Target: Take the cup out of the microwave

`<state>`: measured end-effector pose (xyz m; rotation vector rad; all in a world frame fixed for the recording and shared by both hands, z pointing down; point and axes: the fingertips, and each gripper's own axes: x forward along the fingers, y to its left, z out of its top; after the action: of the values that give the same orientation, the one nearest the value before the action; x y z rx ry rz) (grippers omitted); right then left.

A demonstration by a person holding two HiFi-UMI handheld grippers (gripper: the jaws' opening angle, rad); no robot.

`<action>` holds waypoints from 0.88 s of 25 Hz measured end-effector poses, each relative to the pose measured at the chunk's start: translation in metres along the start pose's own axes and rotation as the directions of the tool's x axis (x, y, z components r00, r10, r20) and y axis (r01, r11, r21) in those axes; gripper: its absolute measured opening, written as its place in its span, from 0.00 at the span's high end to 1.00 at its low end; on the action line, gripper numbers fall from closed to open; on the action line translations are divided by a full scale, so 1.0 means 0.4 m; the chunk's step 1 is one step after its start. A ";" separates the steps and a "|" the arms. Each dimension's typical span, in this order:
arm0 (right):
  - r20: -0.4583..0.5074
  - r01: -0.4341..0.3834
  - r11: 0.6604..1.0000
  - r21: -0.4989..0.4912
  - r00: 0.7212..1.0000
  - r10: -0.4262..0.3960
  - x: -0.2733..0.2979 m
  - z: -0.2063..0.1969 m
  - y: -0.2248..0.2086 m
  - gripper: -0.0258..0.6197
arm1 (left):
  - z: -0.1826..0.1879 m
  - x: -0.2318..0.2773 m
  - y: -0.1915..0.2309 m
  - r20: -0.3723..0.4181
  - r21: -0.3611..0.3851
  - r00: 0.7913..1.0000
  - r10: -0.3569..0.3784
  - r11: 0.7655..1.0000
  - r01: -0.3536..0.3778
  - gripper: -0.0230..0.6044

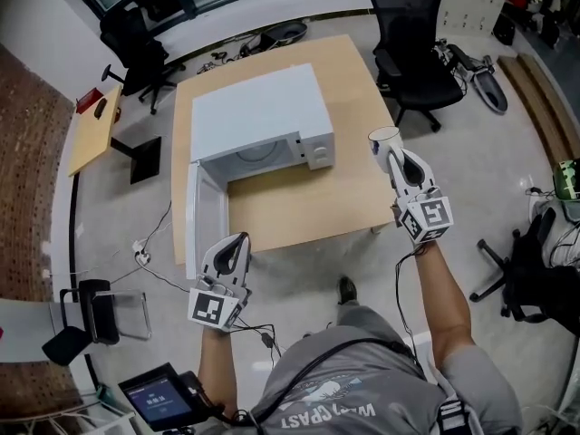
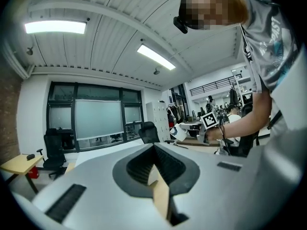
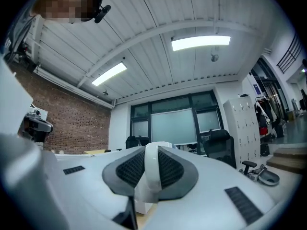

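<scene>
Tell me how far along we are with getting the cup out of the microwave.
Done: the microwave door hangs open and the cup is outside it. In hand: the right gripper is shut on the cup near the table's right edge. Remaining: probably setting the cup down; the left gripper is empty.

1. The head view looks steeply down from above the person's shoulders onto the square light-wood table (image 1: 299,211) and the boxy white microwave (image 1: 258,116), from far enough to take in the floor around them.
2. The left gripper view sits close behind the white-and-grey plastic left gripper (image 2: 153,150) and faces level towards the tall dark-framed windows (image 2: 98,119).
3. The right gripper view sits likewise behind the white-and-grey plastic right gripper (image 3: 151,153) and faces those same windows.
4. The head and left gripper views share the right gripper with its round white cup (image 1: 384,138).
</scene>
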<state>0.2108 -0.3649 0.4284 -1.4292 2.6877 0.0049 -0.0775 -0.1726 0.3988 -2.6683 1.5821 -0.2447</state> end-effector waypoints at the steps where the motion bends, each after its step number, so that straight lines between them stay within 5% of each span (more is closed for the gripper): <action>1: -0.011 0.001 1.000 0.004 1.000 -0.001 0.017 -0.020 -0.016 0.86 | -0.008 0.014 0.004 -0.006 -0.006 1.000 0.004 1.000 -0.004 0.92; 22: -0.205 0.005 0.998 0.063 0.979 0.008 0.330 -0.435 -0.237 0.86 | -0.206 0.245 0.080 -0.156 -0.092 0.986 0.053 0.993 -0.068 0.92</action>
<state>0.2012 -0.5354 0.5940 -1.4848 2.8209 -0.2393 -0.0715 -0.2693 0.4884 -2.7273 1.7595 -0.3901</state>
